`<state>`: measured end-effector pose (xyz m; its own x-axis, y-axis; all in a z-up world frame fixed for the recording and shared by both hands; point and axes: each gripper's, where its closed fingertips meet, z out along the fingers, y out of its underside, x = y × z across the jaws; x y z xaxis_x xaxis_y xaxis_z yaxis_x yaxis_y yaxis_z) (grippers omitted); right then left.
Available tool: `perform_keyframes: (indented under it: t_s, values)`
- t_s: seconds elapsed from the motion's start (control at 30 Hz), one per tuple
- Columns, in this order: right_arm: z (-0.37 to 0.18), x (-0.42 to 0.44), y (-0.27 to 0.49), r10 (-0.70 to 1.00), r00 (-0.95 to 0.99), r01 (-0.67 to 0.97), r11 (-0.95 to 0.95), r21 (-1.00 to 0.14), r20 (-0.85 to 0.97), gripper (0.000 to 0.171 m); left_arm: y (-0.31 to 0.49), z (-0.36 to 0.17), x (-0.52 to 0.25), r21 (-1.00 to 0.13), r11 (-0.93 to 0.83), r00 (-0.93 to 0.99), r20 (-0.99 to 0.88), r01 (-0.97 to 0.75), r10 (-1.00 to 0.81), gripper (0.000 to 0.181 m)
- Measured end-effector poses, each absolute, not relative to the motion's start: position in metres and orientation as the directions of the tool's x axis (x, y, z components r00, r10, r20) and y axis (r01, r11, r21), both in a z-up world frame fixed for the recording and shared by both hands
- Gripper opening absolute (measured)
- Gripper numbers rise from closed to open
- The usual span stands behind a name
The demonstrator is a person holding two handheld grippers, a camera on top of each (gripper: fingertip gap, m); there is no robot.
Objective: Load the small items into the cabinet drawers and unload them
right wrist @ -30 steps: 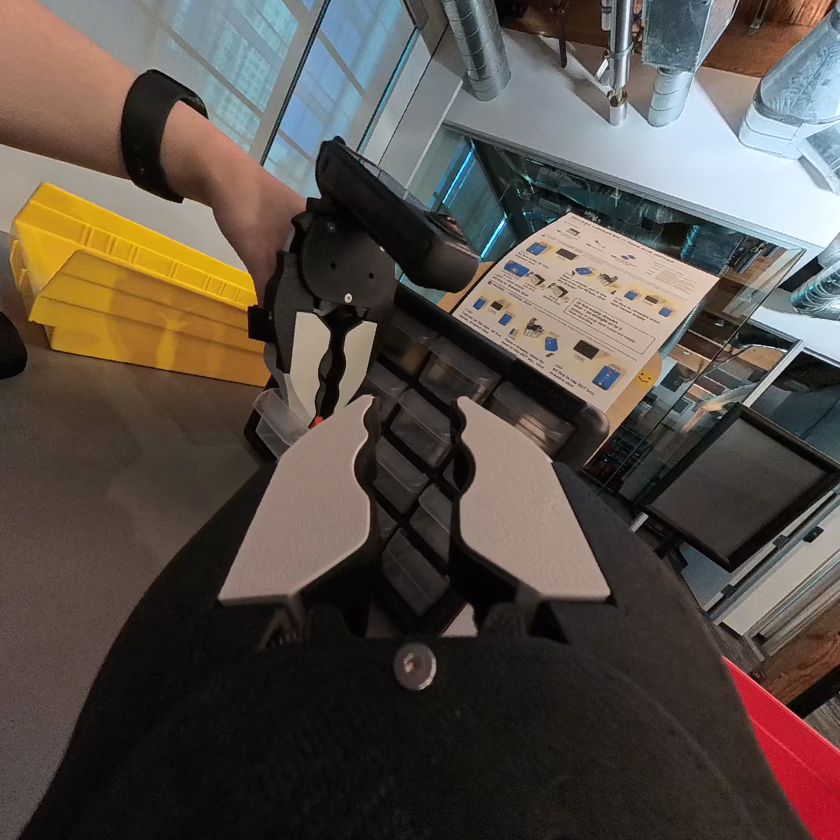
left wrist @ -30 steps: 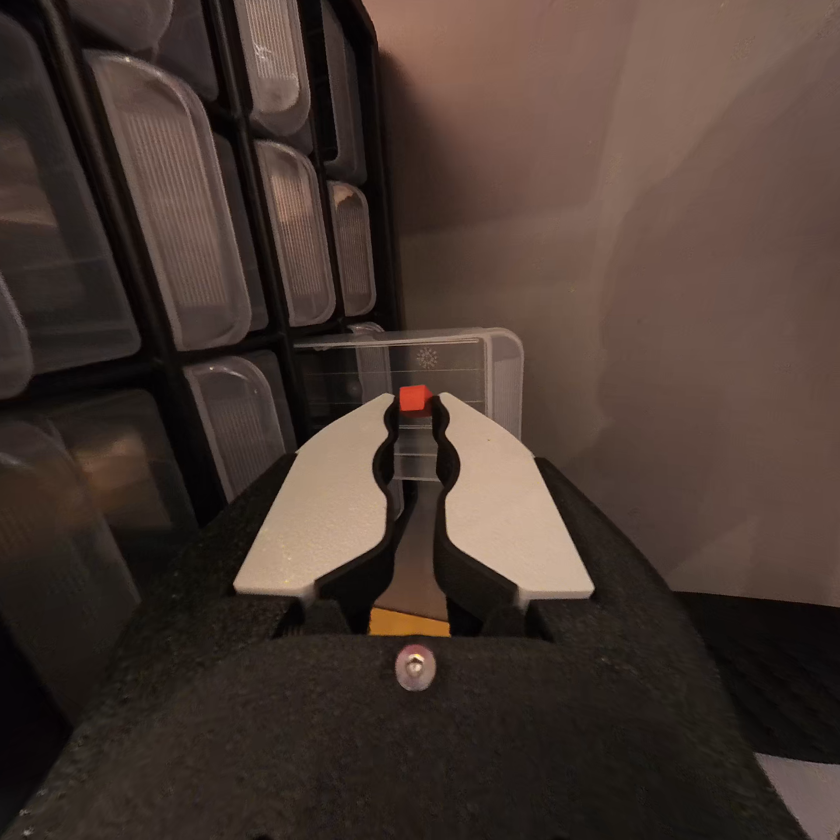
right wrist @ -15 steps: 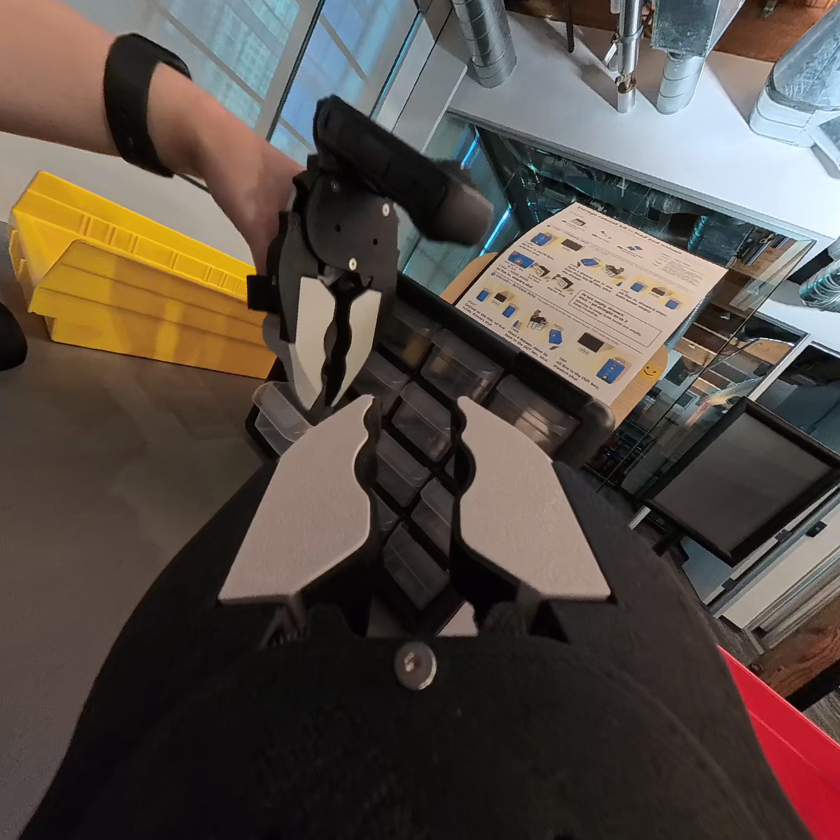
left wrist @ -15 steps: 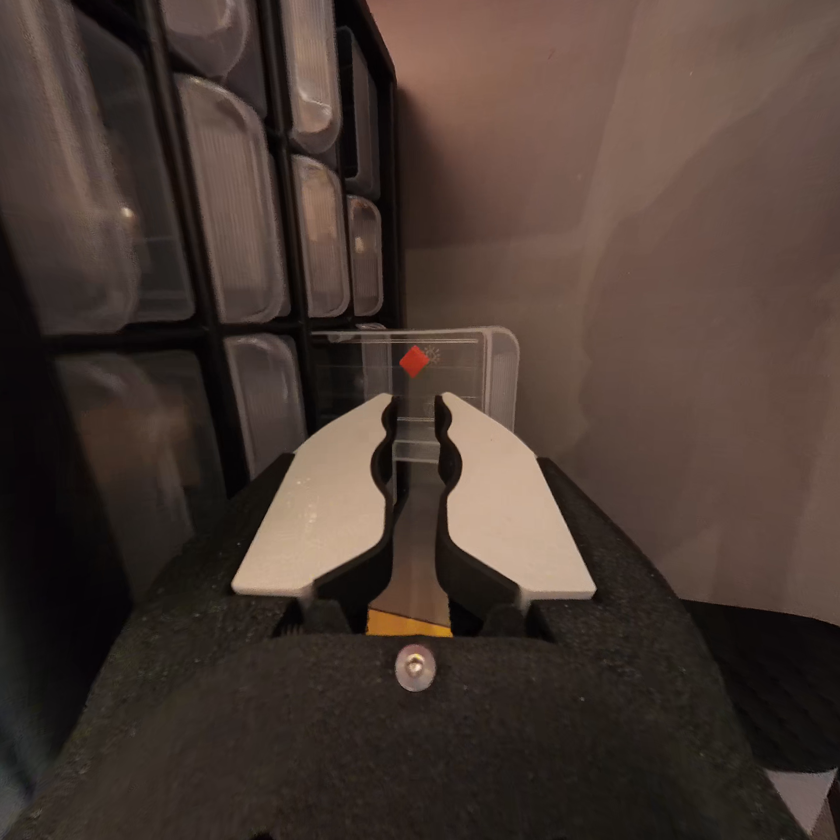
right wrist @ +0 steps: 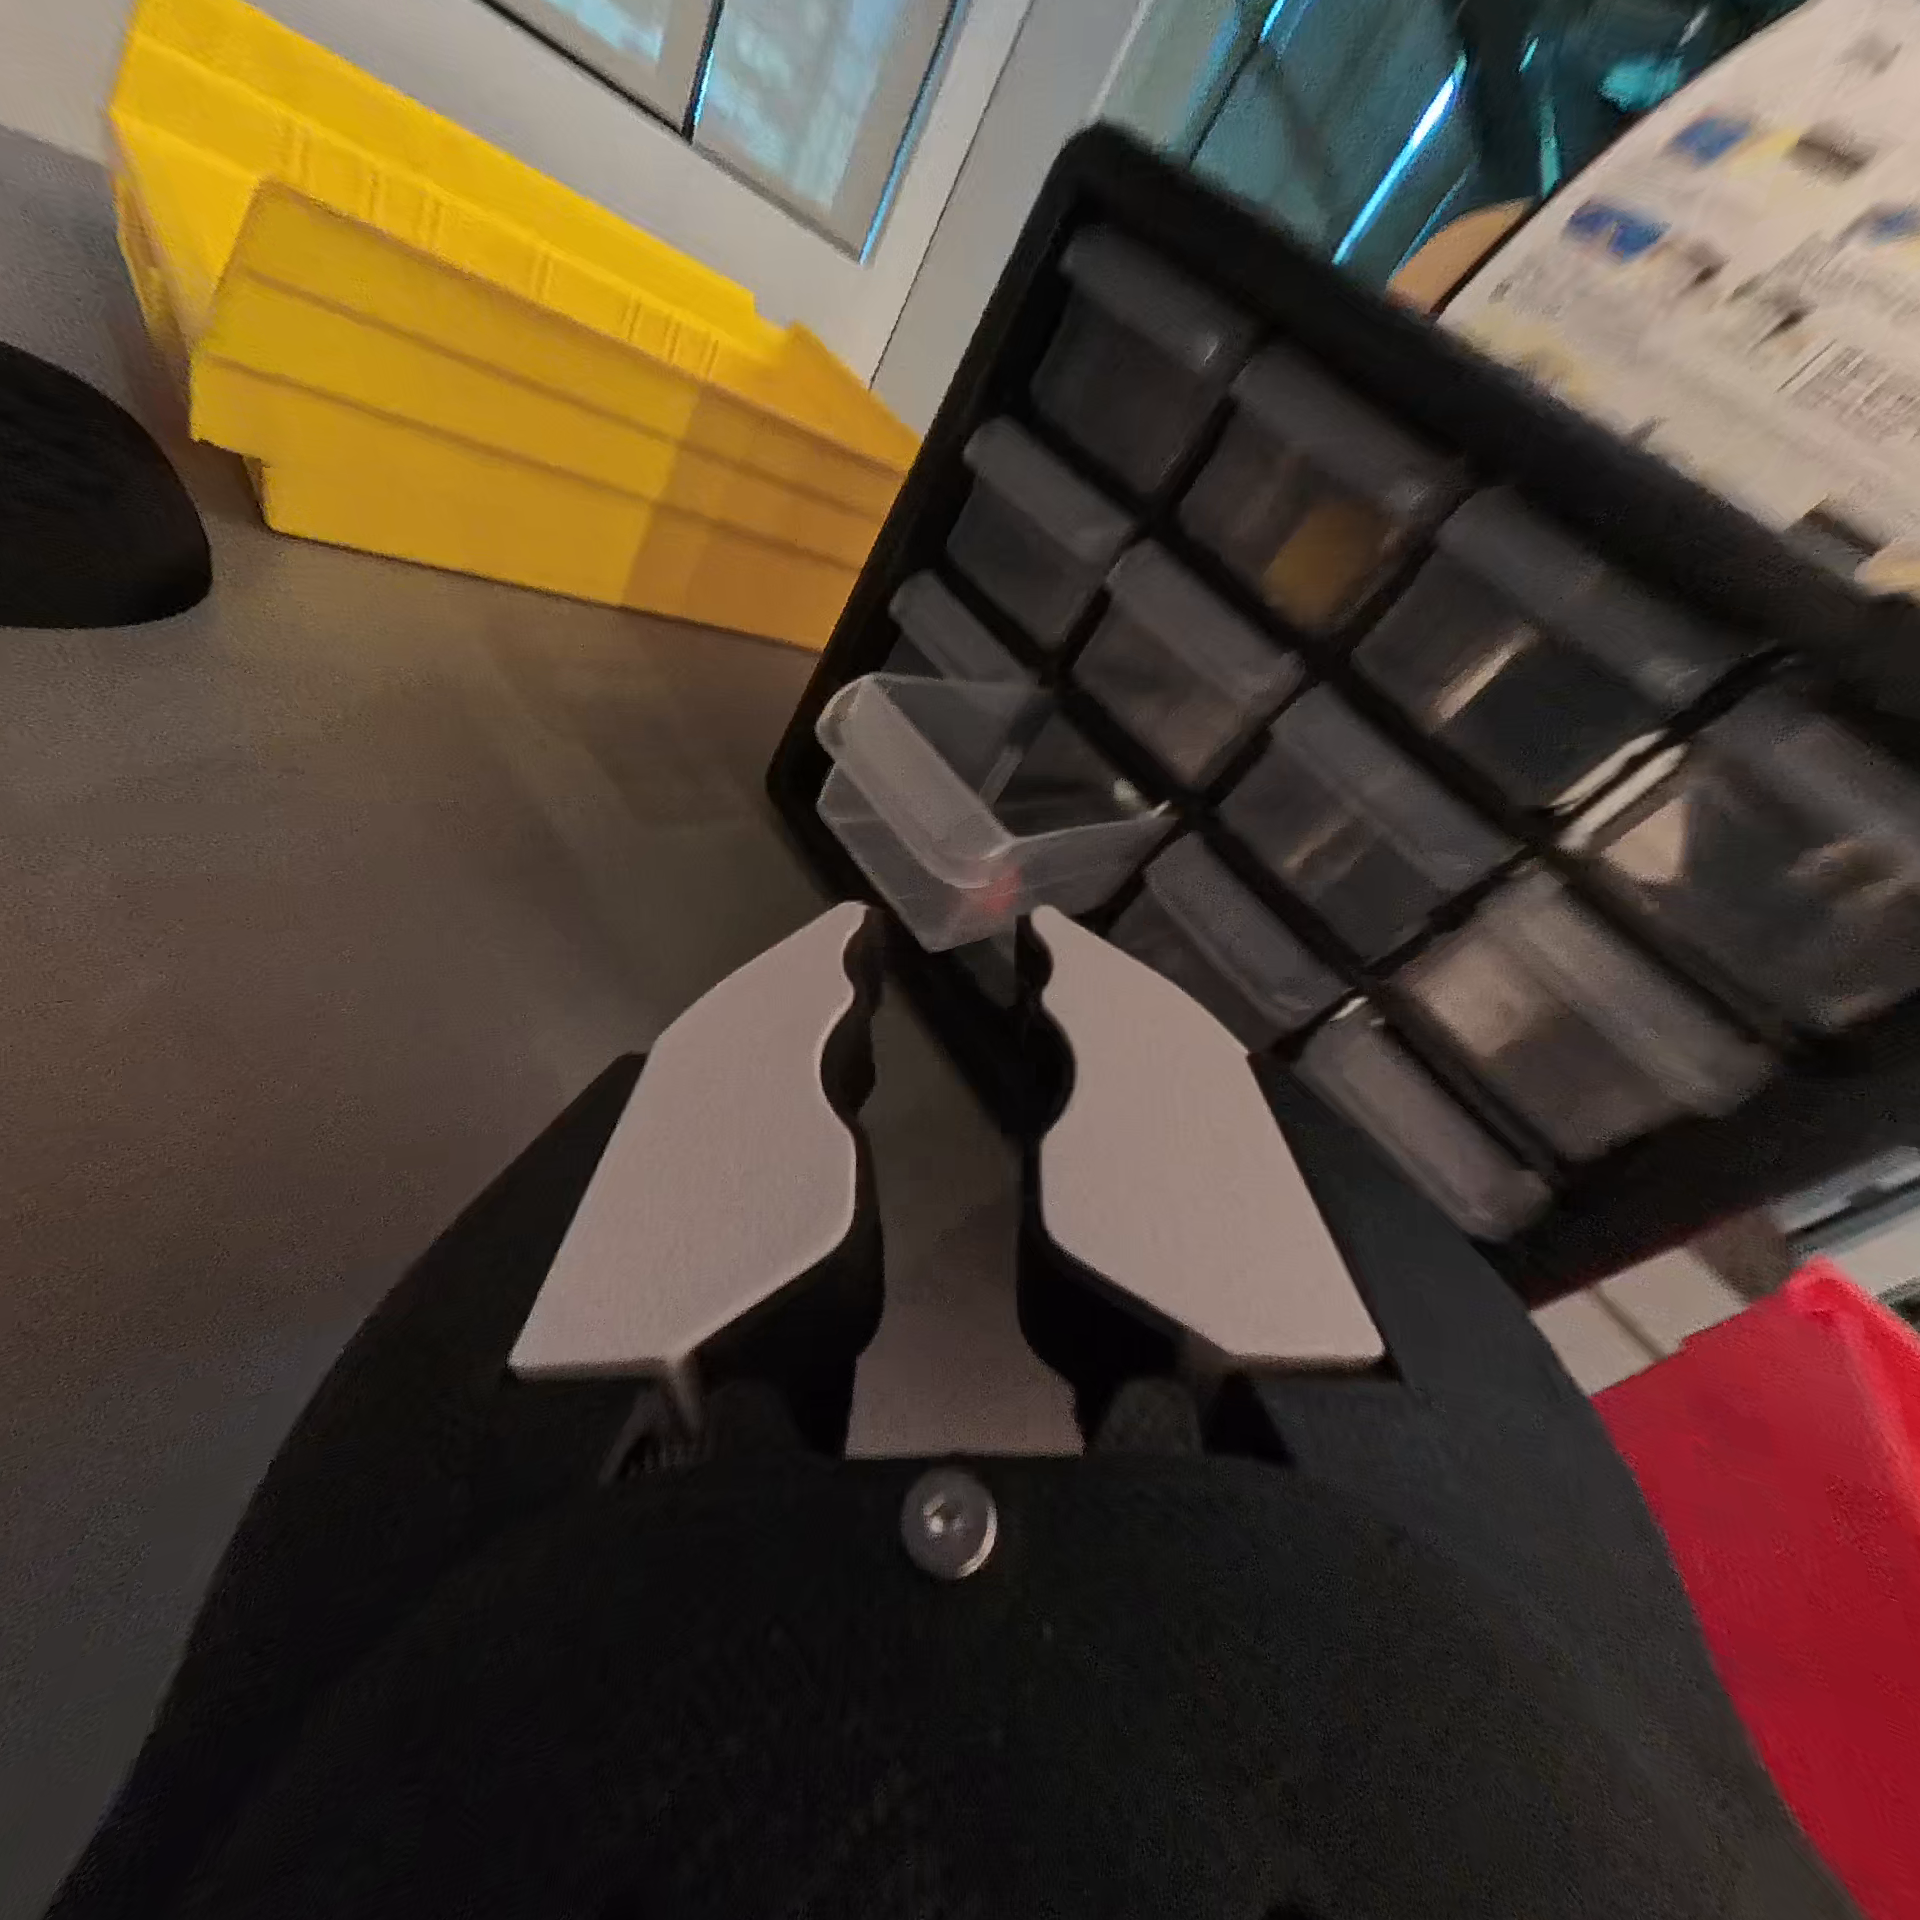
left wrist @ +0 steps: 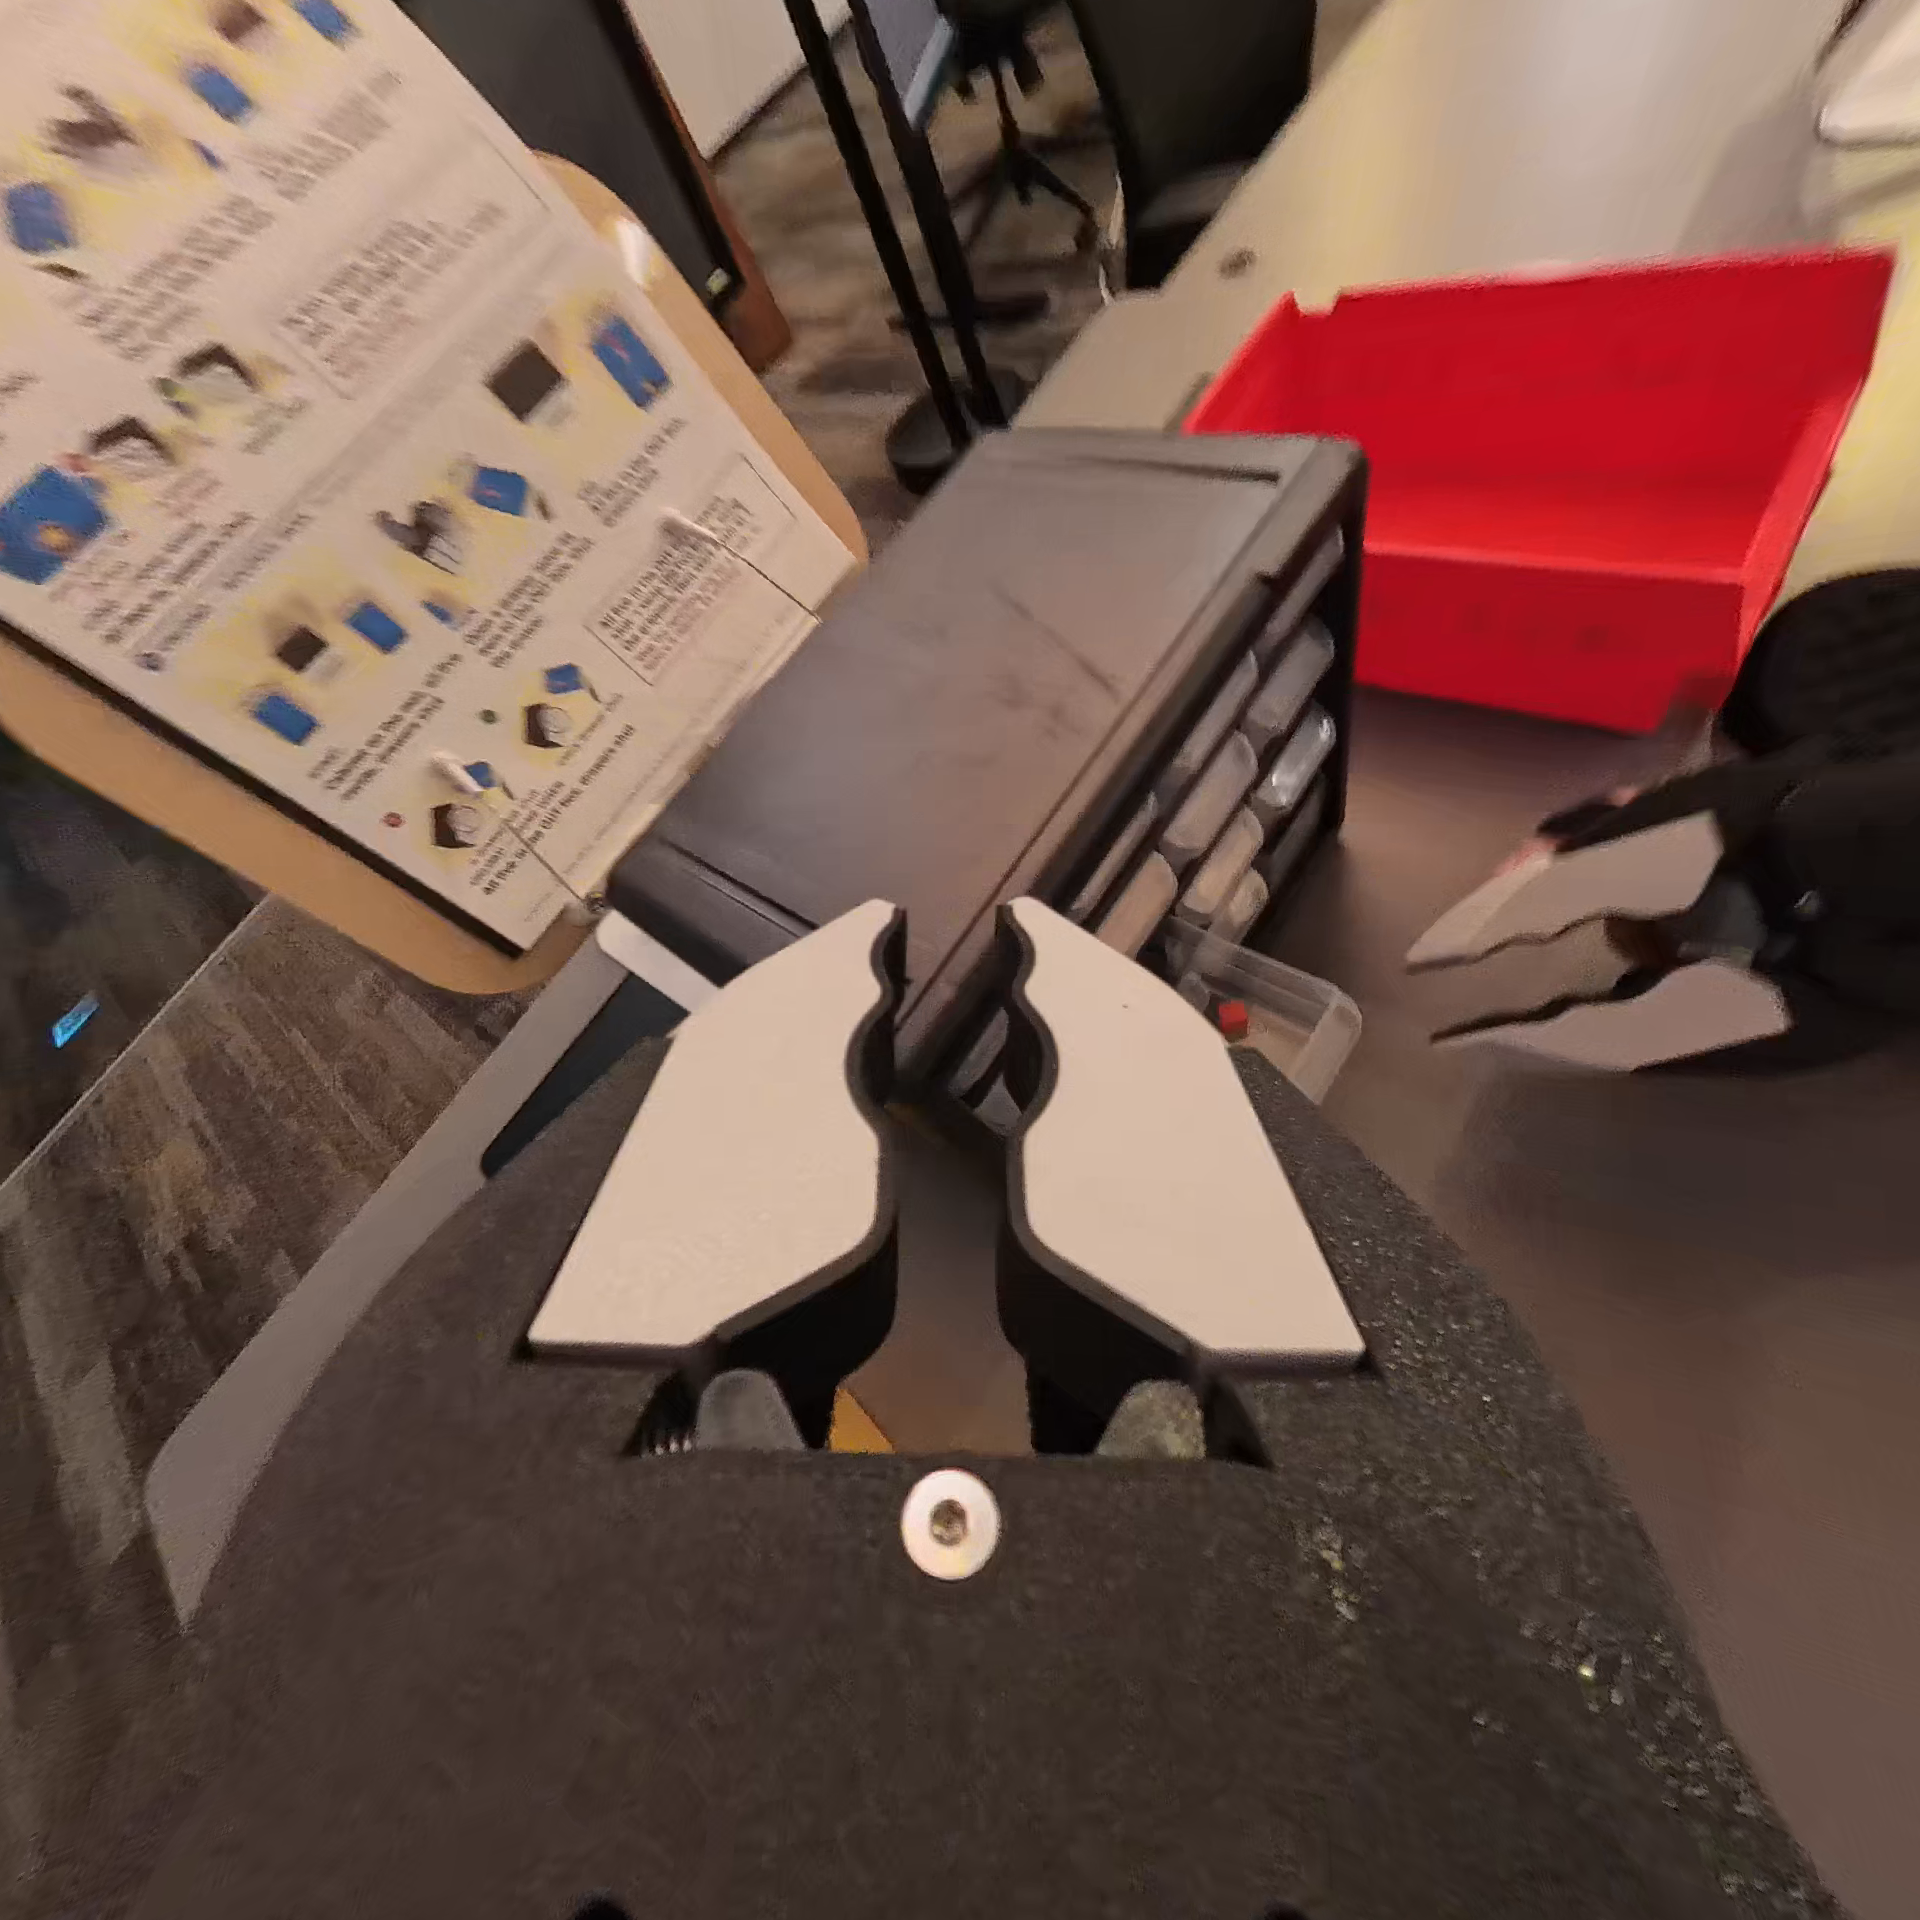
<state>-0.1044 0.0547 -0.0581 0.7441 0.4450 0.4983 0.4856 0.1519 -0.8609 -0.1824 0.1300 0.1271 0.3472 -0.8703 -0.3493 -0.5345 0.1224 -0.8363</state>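
On the grey table [right wrist: 343, 852] stood the black cabinet [left wrist: 935, 665], the biggest of the task's things and the landmark for the rest: yellow bins [right wrist: 499, 416] lay stacked beyond its left side, a red bin [left wrist: 1558, 499] sat past its right side, and an instruction sheet [left wrist: 343, 468] leaned behind it. Its frame looked rigid and probably heavy enough to stay put under a light push. At its lower left corner one clear drawer [right wrist: 914, 821] stuck out, open, with a small red cube [left wrist: 1232, 1016] lying inside near the front wall. That drawer seemed thin, light, smooth plastic, likely slippery and a bit flexible, so I judged the front lip the best place to take or press it, squarely, to keep it from jamming. The cube looked hard and very light; a pinch across two flat faces should hold it. The left gripper [left wrist: 949, 914] hung above the cabinet's top, fingers apart and empty. The right gripper [right wrist: 948, 920] sat just before the drawer's front, fingers likewise parted, holding nothing.
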Motion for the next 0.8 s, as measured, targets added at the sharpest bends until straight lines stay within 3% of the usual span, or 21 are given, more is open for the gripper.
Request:
perform_keyframes:
  t_s: [0.17,0.23,0.33,0.8]
  values:
    - [-0.083,-0.123,0.064,0.5,0.754,0.482,0.019,-0.876,0.426,0.015,0.116,0.155,-0.209,-0.937,0.122,0.381,-0.249,-0.326,-0.891,0.012]
    - [-0.083,-0.128,0.066,0.483,0.756,0.498,0.015,-0.867,0.443,0.001,0.117,0.16,-0.219,-0.95,0.131,0.388,-0.238,-0.283,-0.89,0.006]
    - [-0.08,-0.131,0.075,0.43,0.792,0.484,-0.011,-0.875,0.433,0.001,0.132,0.16,-0.235,-0.968,0.057,0.468,-0.168,-0.243,-0.868,0.004]
    - [-0.079,-0.125,0.109,0.308,0.827,0.509,-0.053,-0.859,0.471,0.001,0.151,0.148,-0.257,-0.974,-0.03,0.482,-0.083,-0.222,-0.872,0.005]
